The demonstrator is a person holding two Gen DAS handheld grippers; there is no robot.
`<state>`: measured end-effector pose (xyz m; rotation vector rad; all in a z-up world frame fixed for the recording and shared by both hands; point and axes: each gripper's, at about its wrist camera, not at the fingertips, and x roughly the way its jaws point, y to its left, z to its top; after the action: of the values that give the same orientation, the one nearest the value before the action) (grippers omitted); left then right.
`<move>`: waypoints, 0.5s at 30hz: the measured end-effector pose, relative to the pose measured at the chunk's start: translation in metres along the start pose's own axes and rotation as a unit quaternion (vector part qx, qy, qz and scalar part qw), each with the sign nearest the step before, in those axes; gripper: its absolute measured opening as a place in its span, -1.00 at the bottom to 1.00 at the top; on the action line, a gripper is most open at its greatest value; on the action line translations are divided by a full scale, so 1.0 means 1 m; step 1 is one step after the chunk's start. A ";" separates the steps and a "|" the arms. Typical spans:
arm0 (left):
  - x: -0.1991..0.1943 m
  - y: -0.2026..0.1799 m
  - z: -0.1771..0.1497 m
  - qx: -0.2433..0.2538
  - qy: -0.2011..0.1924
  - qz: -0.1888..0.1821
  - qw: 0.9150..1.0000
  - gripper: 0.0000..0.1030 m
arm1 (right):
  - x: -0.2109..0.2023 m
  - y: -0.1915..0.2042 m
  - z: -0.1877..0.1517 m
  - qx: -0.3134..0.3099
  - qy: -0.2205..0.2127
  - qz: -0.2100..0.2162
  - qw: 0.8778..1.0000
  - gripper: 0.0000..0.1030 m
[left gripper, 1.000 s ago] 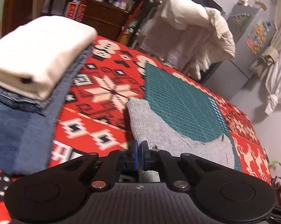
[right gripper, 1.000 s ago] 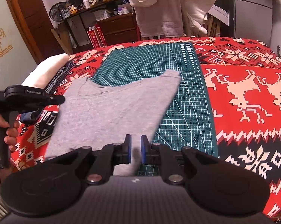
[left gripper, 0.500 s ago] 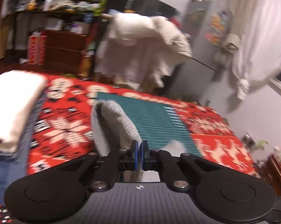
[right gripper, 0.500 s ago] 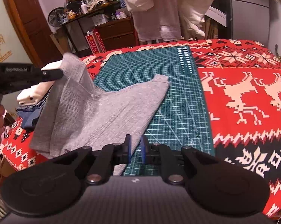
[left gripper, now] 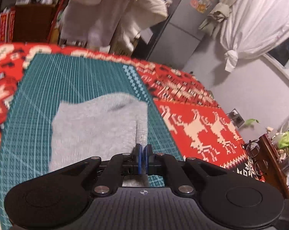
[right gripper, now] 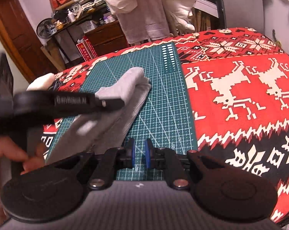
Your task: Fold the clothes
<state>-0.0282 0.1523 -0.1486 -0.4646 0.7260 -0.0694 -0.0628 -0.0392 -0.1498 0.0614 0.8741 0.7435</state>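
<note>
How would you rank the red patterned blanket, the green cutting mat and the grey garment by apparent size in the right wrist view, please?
1. red patterned blanket, the largest.
2. green cutting mat, lying on it.
3. grey garment, the smallest; the left gripper hides part of it, so its full extent is unsure.

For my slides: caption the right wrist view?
Left gripper carries gray garment across green cutting mat; right gripper empty.
</note>
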 end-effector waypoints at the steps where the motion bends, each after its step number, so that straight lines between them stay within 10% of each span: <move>1: 0.002 0.003 -0.002 -0.008 0.004 -0.003 1.000 -0.92 | 0.002 -0.002 0.002 0.006 -0.002 0.003 1.000 -0.76; 5: -0.007 0.013 -0.004 -0.032 0.002 -0.027 0.999 -0.87 | 0.012 -0.009 0.012 0.033 -0.011 0.015 0.999 -0.71; 8: -0.026 0.020 -0.004 -0.053 -0.012 -0.054 0.997 -0.44 | 0.020 -0.014 0.022 0.066 -0.019 0.039 0.997 -0.69; 15: -0.064 0.033 -0.010 -0.029 -0.009 -0.061 0.998 -0.67 | 0.051 -0.024 0.040 0.146 -0.024 0.086 0.985 -0.43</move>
<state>-0.0857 0.1926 -0.1295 -0.5640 0.6825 -0.1586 0.0003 -0.0159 -0.1663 0.4181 0.9333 0.7672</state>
